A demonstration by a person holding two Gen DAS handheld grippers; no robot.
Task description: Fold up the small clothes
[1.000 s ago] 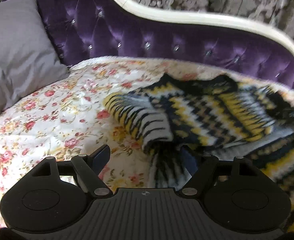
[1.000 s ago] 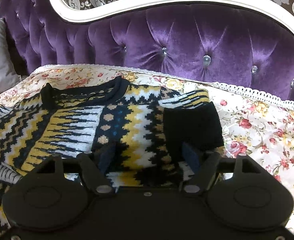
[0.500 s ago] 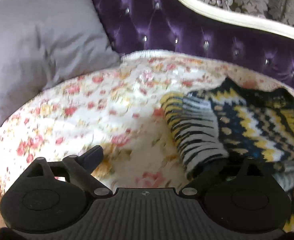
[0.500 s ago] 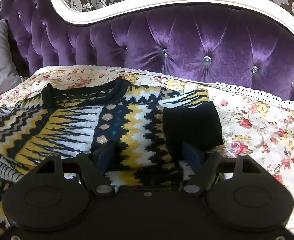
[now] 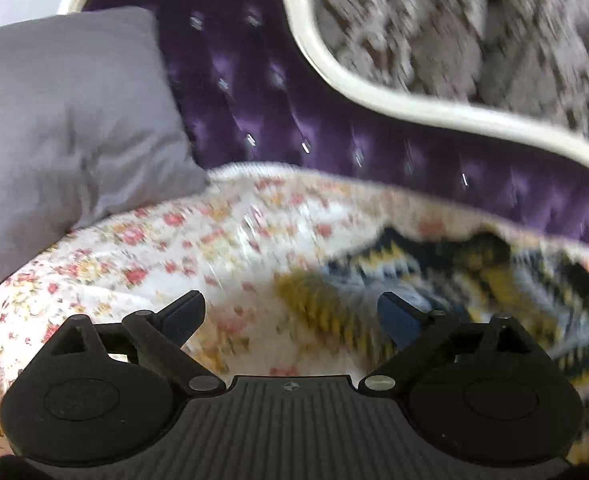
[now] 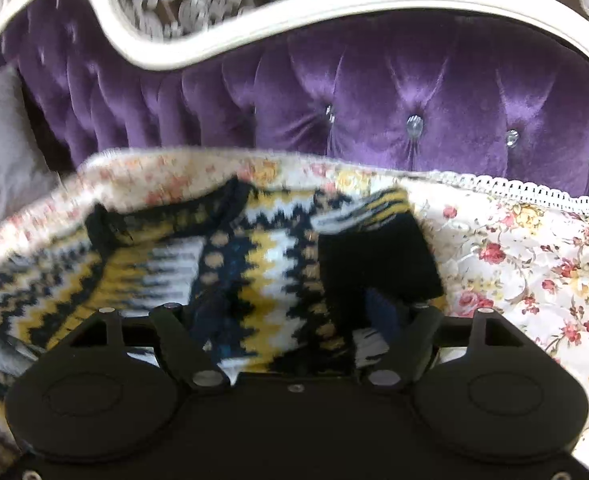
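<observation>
Zigzag-knit sweater (image 6: 254, 264) lies on floral quilt (image 5: 198, 248); both grippers (image 5: 290, 312) (image 6: 290, 312) gape wide, empty.

A knitted sweater (image 6: 254, 264) in black, yellow, white and blue zigzag bands lies flat on the bed, one black-cuffed sleeve (image 6: 374, 256) folded across its front, collar toward the headboard.

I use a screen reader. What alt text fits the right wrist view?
Open right gripper over a black, yellow and white patterned sweater lying on a floral bedspread, with a purple tufted headboard behind.
</observation>
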